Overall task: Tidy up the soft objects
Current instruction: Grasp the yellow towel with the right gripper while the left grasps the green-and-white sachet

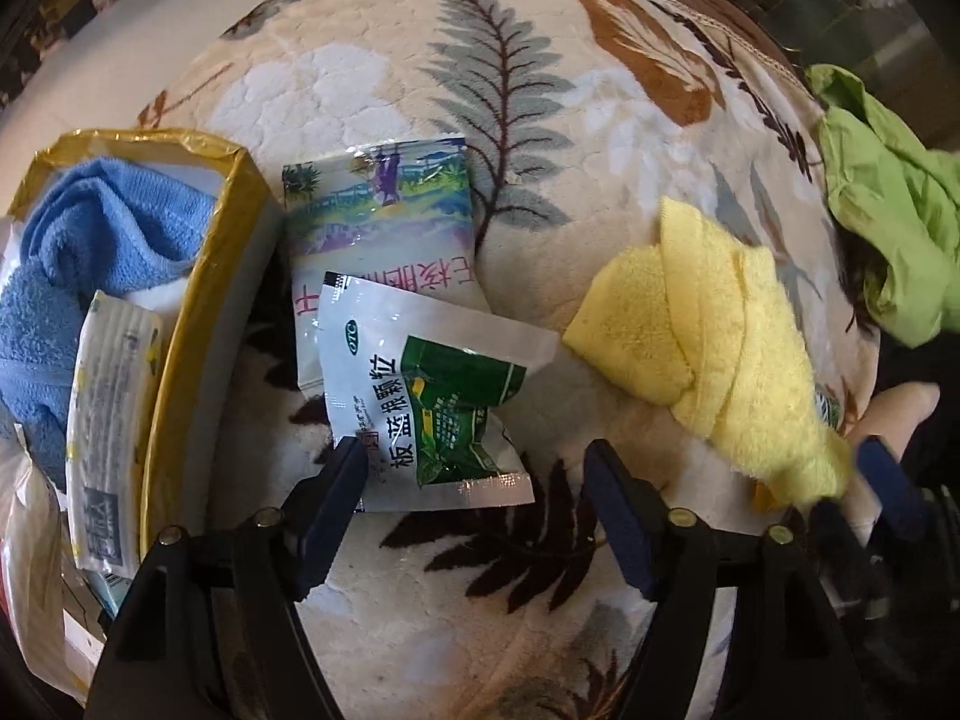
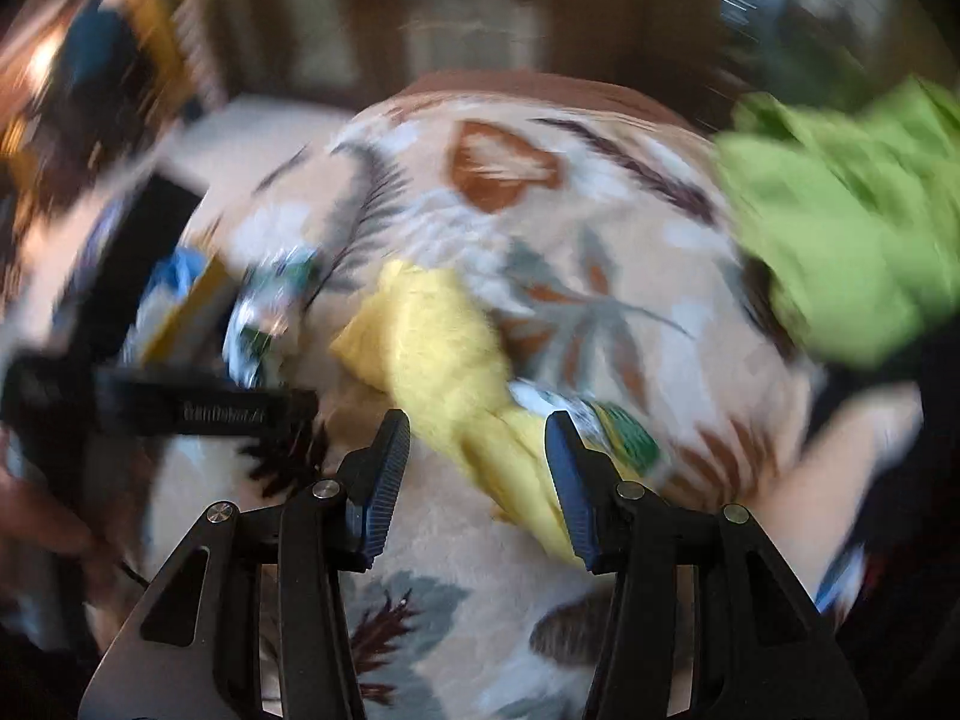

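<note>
Left gripper (image 1: 474, 480) hangs over the green sachet (image 1: 438, 414), jaws wide apart and clamped on nothing; its left finger (image 1: 336, 480) sits at the sachet's edge, so this looks like a lineup for a pinch. The sachet overlaps a second packet (image 1: 384, 222), both just beside the yellow box (image 1: 198, 324), which already holds a blue towel (image 1: 78, 252) and a packet, likely the collection bin. Right gripper (image 2: 477, 480) has its jaws on either side of the yellow cloth's (image 1: 714, 324) tail; the view is too blurred to tell whether they press it. The cloth trails onto the leaf blanket (image 1: 540, 60). A green bag (image 1: 888, 204) sits well apart, untouched.
</note>
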`<state>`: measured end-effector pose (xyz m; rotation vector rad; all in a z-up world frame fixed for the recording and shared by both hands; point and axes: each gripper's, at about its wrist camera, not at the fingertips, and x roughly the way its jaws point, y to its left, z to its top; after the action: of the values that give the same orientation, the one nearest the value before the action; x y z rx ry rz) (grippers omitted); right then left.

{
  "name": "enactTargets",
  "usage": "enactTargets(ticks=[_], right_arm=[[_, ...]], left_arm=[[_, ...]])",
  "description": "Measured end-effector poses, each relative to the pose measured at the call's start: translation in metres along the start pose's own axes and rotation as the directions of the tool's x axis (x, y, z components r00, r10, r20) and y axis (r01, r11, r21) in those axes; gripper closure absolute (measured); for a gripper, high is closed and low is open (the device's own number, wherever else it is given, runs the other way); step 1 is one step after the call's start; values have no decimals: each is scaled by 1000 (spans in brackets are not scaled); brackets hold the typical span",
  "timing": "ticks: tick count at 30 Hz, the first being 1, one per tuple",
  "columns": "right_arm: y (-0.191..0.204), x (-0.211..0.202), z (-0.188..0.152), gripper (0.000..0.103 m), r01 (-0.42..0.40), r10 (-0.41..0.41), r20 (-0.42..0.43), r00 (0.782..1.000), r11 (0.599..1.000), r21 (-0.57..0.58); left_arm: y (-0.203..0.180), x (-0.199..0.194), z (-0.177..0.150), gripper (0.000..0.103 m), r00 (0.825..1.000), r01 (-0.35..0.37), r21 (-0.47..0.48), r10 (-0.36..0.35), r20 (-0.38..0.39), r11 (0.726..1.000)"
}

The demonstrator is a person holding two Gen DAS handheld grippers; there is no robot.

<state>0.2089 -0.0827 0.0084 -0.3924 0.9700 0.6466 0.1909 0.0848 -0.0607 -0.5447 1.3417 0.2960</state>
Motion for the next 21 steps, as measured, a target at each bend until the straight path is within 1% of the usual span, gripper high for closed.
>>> enactTargets(ticks=[1, 2, 4, 5, 7, 9, 10, 11, 12, 14, 15, 16, 18, 21], right_arm=[[4, 5, 3, 56, -7, 6, -14, 1000, 999, -37], [10, 15, 7, 56, 4, -7, -36, 999, 997, -81], [15, 33, 11, 56, 46, -56, -77, 995, 990, -134], [15, 41, 14, 56, 53, -67, -93, 993, 988, -144], [13, 52, 15, 57, 39, -54, -108, 993, 990, -137], [11, 57, 17, 66, 56, -68, -109, 992, 993, -106], [6, 57, 17, 68, 49, -57, -115, 992, 996, -69], [1, 55, 16, 69, 35, -37, -115, 993, 999, -22], [-2, 52, 14, 70, 28, -28, -108, 994, 1000, 7], [-5, 44, 10, 71, 16, -11, -87, 996, 998, 55], [-6, 39, 7, 71, 1, 6, -72, 997, 996, 89], [-9, 31, 4, 71, -25, 32, -47, 998, 991, 132], [-10, 11, -2, 71, -77, 76, 15, 997, 977, 200], [-6, -13, -12, 71, -127, 109, 83, 991, 958, 257]], left_arm=[[1, 0, 0, 27, 1000, 3, -5, -3, -4, 1000], [2, -1, 1, 26, 1000, 8, -14, -8, -8, 1000], [4, 0, 2, 25, 1000, 3, -25, -3, -15, 1000], [5, 1, 1, 24, 1000, 1, -25, -1, -17, 1000], [4, 1, 1, 25, 1000, -11, -14, 11, -17, 1000], [-1, 3, 1, 26, 1000, -25, 5, 25, -11, 1000], [-4, 4, 1, 29, 999, -34, 17, 34, -5, 999], [-6, 4, 2, 34, 999, -45, 29, 45, 2, 999], [-7, 2, 0, 50, 998, -63, 45, 63, 19, 997], [-10, 0, -1, 59, 999, -38, 56, 37, 24, 998], [-12, -2, -3, 71, 1000, -20, 67, 19, 21, 998], [-14, -2, -5, 77, 1000, -12, 77, 11, 11, 997], [-19, -4, -12, 77, 1000, -21, 98, 19, 19, 995], [-18, -8, -19, 80, 1000, 1, 101, -3, 19, 995]])
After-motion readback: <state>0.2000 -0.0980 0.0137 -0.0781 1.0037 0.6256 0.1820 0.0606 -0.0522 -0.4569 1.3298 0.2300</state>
